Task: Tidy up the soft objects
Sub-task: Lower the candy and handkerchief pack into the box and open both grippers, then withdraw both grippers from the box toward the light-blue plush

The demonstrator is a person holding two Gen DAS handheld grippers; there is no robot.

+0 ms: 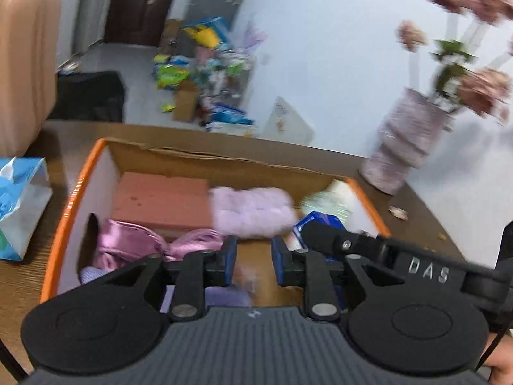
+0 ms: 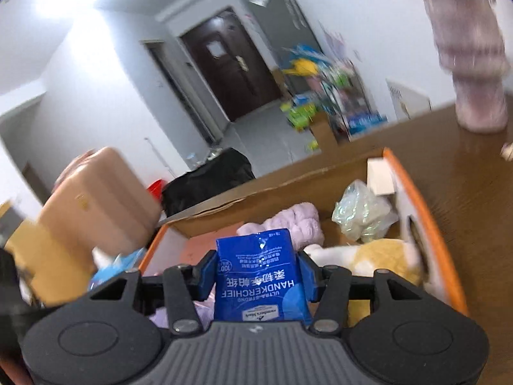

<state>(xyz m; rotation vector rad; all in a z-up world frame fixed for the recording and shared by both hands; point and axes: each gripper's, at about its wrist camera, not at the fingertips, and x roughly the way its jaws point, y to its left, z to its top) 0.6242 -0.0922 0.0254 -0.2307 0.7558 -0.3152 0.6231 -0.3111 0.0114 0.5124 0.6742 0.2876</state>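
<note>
1. The wooden table point(image 1: 426, 205) spreads under both your claws, and the orange-edged cardboard box point(image 1: 80, 189) sits on it directly ahead of them.
2. Past your left claw point(image 1: 254, 261), inside the box, a terracotta block point(image 1: 160, 200) lies ahead to the left, with a fluffy lilac cushion point(image 1: 253, 211) straight ahead.
3. A shiny pink satin cloth point(image 1: 134, 240) is bunched just beside that claw's left finger.
4. Your left claw stands narrowly parted with nothing between the pads.
5. Your right claw point(image 2: 258, 276) grips the blue handkerchief pack point(image 2: 256, 276) over the box, pads pressing both sides.
6. A yellow-and-white plush toy point(image 2: 378, 256) lies just right of it.
</note>
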